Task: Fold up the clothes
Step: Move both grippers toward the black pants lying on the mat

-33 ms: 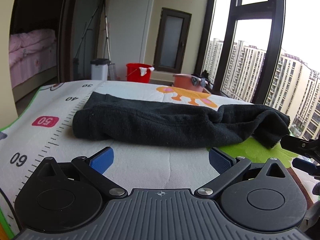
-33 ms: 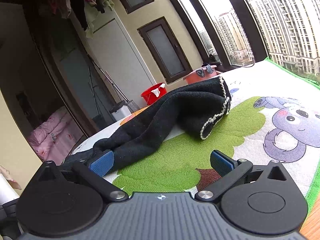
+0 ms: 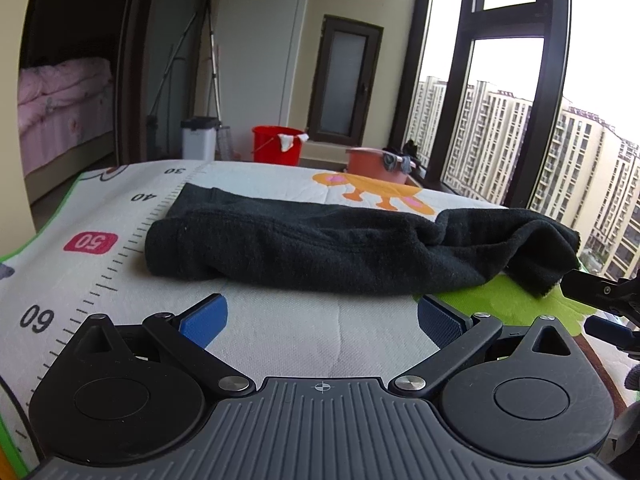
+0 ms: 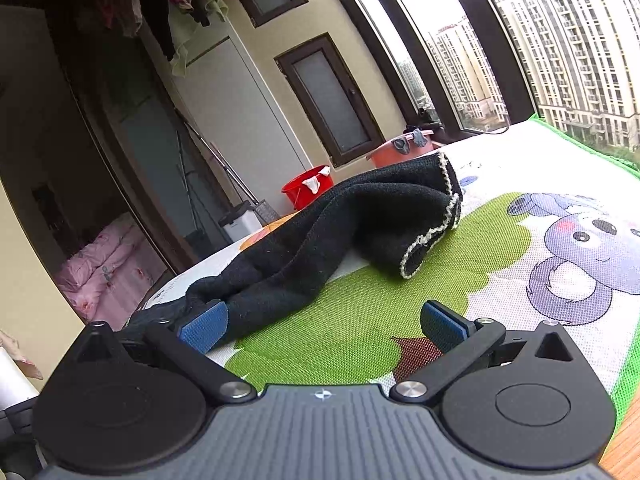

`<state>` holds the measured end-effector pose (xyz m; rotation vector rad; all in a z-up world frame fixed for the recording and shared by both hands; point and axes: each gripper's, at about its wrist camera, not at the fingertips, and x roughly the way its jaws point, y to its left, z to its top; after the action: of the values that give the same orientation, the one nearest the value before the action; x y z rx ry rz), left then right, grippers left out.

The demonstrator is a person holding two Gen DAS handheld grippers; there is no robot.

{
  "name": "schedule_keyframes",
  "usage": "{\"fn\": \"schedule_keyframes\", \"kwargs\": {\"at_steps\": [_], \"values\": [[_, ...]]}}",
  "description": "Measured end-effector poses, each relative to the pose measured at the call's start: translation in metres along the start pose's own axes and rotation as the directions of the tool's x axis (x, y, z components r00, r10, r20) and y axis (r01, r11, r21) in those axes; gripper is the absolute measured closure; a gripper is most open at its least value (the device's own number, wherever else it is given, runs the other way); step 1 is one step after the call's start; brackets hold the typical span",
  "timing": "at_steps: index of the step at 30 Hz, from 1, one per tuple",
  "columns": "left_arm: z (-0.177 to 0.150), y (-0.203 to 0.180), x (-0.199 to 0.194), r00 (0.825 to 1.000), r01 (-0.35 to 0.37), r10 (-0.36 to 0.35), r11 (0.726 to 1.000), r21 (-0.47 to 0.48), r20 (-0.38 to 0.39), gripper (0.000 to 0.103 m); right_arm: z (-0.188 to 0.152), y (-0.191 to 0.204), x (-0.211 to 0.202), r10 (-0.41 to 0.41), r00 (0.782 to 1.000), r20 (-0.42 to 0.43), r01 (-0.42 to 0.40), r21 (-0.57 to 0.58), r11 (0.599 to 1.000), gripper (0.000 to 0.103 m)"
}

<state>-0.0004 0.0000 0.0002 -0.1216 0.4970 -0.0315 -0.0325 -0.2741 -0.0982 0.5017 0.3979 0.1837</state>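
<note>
One fuzzy black garment [image 3: 340,248] (rumpled, elongated).

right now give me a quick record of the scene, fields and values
garment: black knit garment, bunched lengthwise, not yet folded flat
surface: cartoon play mat with printed ruler
left gripper: open, empty, short of the garment
right gripper: open, one pad beside the garment's end
background: red bucket, pink bedding, windows

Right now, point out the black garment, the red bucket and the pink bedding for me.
black garment [image 3: 320,248], left wrist view, middle of the bunched fabric.
red bucket [image 3: 276,152], left wrist view, front wall below the rim.
pink bedding [image 3: 60,104], left wrist view, top of the quilt.
</note>
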Motion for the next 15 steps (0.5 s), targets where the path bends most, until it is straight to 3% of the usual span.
{"fn": "schedule_keyframes", "kwargs": {"at_steps": [15], "values": [[-0.001, 0.008, -0.003, 1.000, 0.013, -0.013, 0.999, -0.040, -0.020, 0.000, -0.001, 0.005, 0.012, -0.001, 0.999, -0.047, 0.000, -0.028, 1.000, 0.000]]}}
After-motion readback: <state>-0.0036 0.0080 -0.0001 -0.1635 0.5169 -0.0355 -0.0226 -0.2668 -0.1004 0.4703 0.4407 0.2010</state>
